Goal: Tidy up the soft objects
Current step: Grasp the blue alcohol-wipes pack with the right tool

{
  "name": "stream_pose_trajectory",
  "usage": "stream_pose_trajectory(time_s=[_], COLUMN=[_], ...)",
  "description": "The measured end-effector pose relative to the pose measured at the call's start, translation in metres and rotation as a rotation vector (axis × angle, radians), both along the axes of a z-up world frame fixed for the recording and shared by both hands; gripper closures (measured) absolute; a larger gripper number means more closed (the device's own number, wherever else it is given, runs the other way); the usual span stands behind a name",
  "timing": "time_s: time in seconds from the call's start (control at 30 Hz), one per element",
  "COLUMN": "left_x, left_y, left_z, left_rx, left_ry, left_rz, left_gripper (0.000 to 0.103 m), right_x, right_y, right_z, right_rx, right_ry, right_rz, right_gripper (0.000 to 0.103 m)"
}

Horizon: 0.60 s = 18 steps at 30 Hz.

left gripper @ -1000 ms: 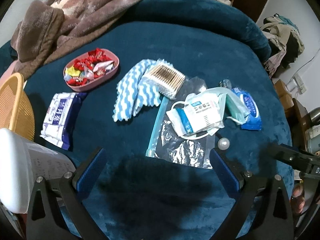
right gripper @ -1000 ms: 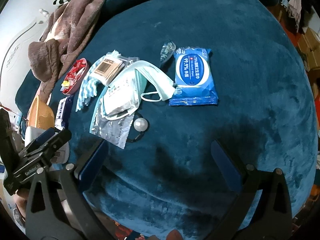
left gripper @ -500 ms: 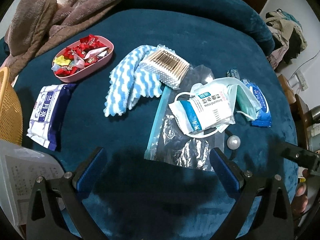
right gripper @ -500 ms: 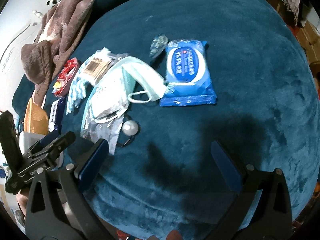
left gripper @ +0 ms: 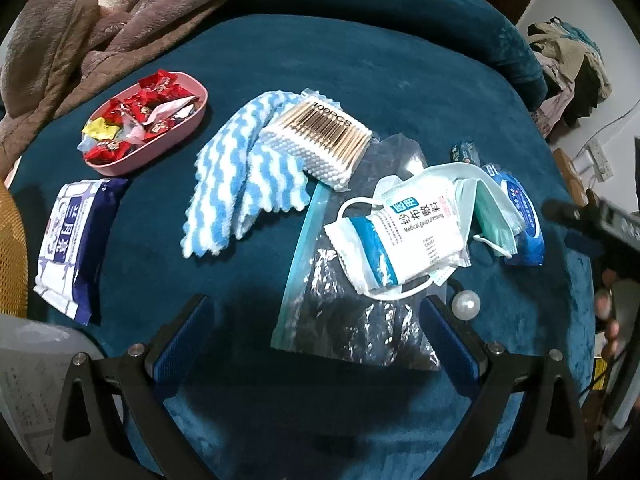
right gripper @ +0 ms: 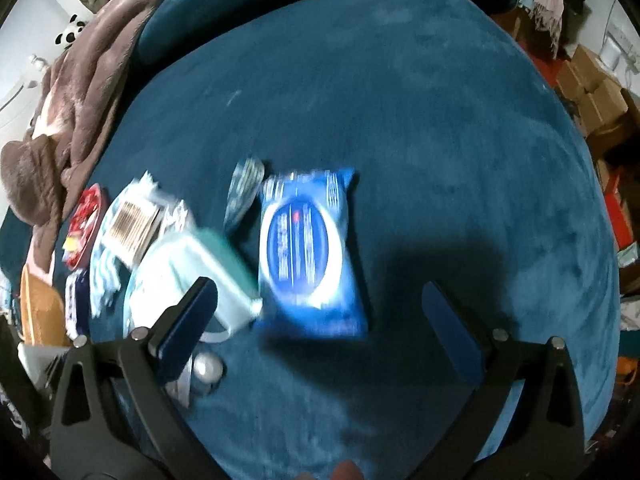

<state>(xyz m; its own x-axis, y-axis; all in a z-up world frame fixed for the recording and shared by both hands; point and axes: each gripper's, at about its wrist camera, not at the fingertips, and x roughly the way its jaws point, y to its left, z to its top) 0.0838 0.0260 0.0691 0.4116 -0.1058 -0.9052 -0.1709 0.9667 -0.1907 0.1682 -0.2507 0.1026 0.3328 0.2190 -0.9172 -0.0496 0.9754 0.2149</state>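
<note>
On the blue plush seat lie a blue-and-white striped cloth (left gripper: 244, 172), a pack of cotton swabs (left gripper: 320, 136), a gauze packet (left gripper: 404, 244) on a clear zip bag (left gripper: 344, 312), a green face mask (left gripper: 492, 204) and a blue wipes pack (left gripper: 524, 216). My left gripper (left gripper: 316, 340) hangs open just above the zip bag's near edge. My right gripper (right gripper: 320, 320) is open and low over the blue wipes pack (right gripper: 308, 252), which sits between its fingers; that view is blurred. The face mask (right gripper: 200, 272) lies to its left.
A pink tray of wrapped sweets (left gripper: 148, 120), a navy tissue pack (left gripper: 72, 240) and a yellow basket (left gripper: 12, 252) are at the left. A pearl bead (left gripper: 466, 306) rests by the zip bag. A brown blanket (left gripper: 100, 20) is heaped at the back left. Boxes (right gripper: 592, 88) stand beyond the seat.
Both grippers have come forward and lower toward the items. The right one has closed in on the blue wipes pack; the left one has shifted right toward the zip bag.
</note>
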Motion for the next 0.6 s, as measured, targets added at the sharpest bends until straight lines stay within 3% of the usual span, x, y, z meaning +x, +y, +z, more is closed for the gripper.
stream_pose_trajectory(time_s=[0.17,0.37,0.4,0.43,0.5,0.6], left_x=[0.009,0.020,0.021,0.022,0.023,0.025], left_y=[-0.002,-0.002,-0.001,0.000,0.000,-0.004], left_z=[-0.001,-0.002,-0.002,-0.002,-0.002,-0.003], left_rx=[0.010,-0.002,-0.007,-0.012,-0.012,0.006], left_ry=[-0.008,-0.023,-0.023,-0.025,-0.029,-0.036], left_rz=[-0.019,-0.031,-0.029,-0.028,-0.031,-0.058], left_gripper=[0.001,0.001,0.001,0.001,0.001,0.001], right_x=[0.021,0.031,0.031,0.029,0.026,0.018], right_y=[0.012,0.021,0.022,0.020,0.021,0.017], right_z=[-0.010,-0.031,-0.035,-0.038,-0.042,-0.036], right_rx=[-0.094,-0.121,-0.114,-0.110,-0.117,-0.111], right_ry=[-0.009,0.035,0.049,0.060,0.083,0.057], right_rz=[-0.003,0.023,0.023,0.021,0.036,0.044], right_gripper=[0.000,0.001,0.005,0.022,0.044,0.051])
